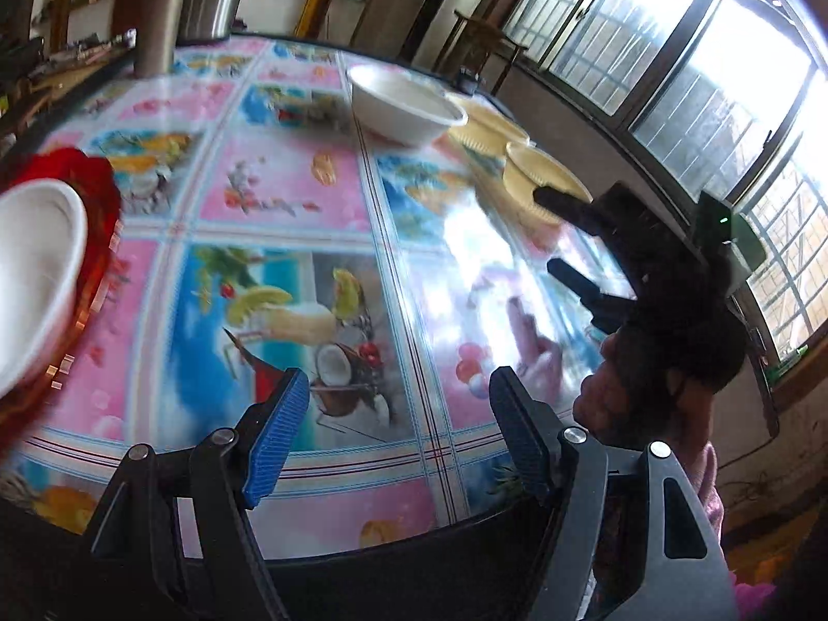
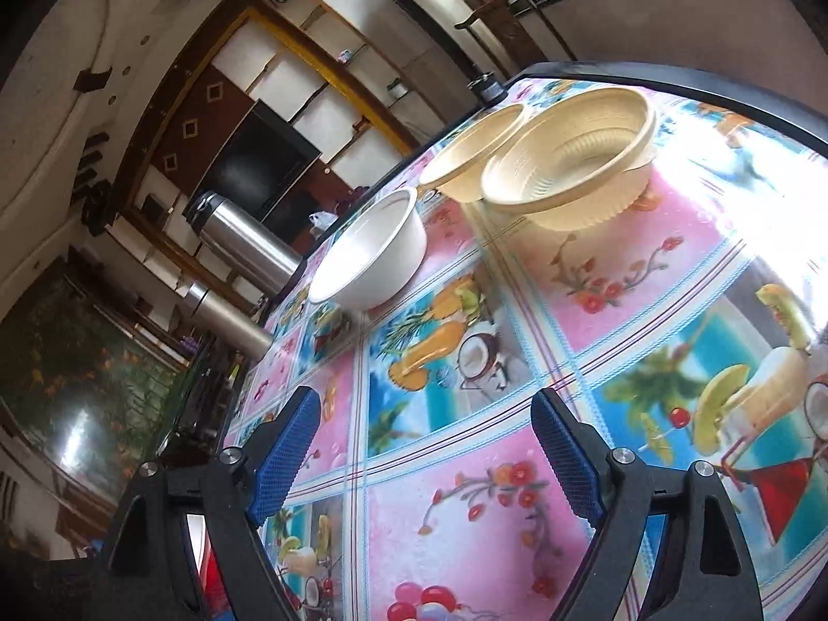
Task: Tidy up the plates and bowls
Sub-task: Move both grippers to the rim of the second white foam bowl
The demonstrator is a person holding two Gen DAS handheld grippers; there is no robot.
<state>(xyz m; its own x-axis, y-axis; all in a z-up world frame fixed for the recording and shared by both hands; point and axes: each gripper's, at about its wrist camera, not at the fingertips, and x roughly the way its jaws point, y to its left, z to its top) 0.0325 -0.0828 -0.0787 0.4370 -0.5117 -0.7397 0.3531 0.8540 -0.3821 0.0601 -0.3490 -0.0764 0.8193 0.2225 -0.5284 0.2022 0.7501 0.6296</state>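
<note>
A white bowl (image 1: 406, 103) (image 2: 370, 253) stands far across the table. Beside it are two ribbed beige bowls, one nearer (image 1: 538, 183) (image 2: 569, 160) and one behind (image 1: 484, 124) (image 2: 471, 152). Another white bowl (image 1: 36, 274) rests on a red plate (image 1: 95, 207) at the left edge of the left wrist view. My left gripper (image 1: 398, 427) hangs open over the table with nothing between its blue pads. My right gripper (image 2: 427, 447) is open too and holds nothing; in the left wrist view the right gripper (image 1: 553, 230) reaches toward the nearer beige bowl, held by a hand (image 1: 621, 393).
The table wears a glossy fruit-print cloth (image 1: 290, 279) (image 2: 466, 491). Two steel flasks (image 2: 243, 253) stand at its far edge, and a small dark object (image 2: 486, 88) sits at the corner behind the beige bowls. Windows (image 1: 698, 52) run along the right wall.
</note>
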